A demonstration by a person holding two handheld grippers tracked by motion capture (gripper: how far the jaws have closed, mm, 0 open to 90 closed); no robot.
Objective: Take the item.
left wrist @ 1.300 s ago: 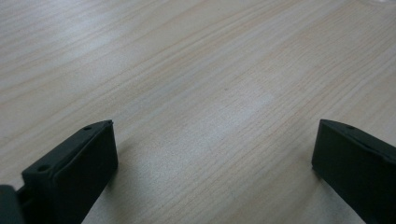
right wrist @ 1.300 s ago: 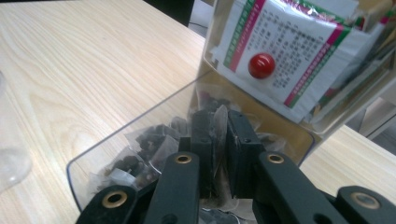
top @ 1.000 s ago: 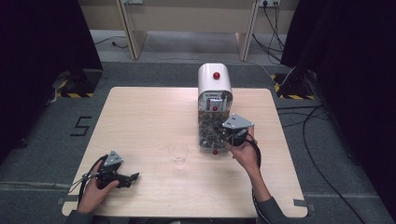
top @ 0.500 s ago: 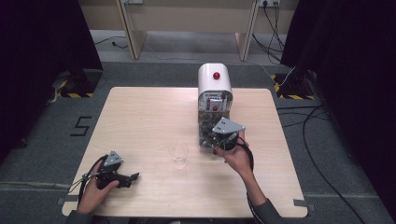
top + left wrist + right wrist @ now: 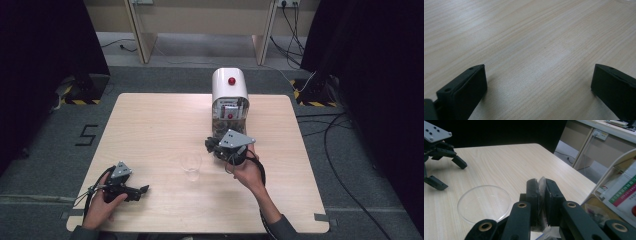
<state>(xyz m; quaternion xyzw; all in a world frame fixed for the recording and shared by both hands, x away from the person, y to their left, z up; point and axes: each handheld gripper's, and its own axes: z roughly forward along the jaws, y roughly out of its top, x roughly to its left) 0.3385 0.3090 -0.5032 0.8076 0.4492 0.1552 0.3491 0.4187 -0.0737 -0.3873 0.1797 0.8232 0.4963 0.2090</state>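
Observation:
A white dispenser point(image 5: 230, 92) with a red button stands at the table's far middle; its lower front holds small packets. A clear plastic cup point(image 5: 191, 165) stands upright before it, toward the middle. My right gripper point(image 5: 212, 145) hovers just right of the cup, in front of the dispenser. In the right gripper view it point(image 5: 541, 182) is shut on a thin clear plastic packet point(image 5: 542, 180), whose edge sticks up between the jaws, with the cup point(image 5: 484, 203) just below and left. My left gripper point(image 5: 142, 190) rests open on the table at the near left, over bare wood point(image 5: 539, 82).
The wooden table point(image 5: 150, 125) has wide free room on its left half. The dispenser's labelled front panel point(image 5: 624, 192) is close on the right in the right gripper view. Cables lie on the floor to the right point(image 5: 345, 130).
My right gripper has drawn away from the dispenser's front, moving left and nearer the person, toward the cup. The left gripper has stayed still.

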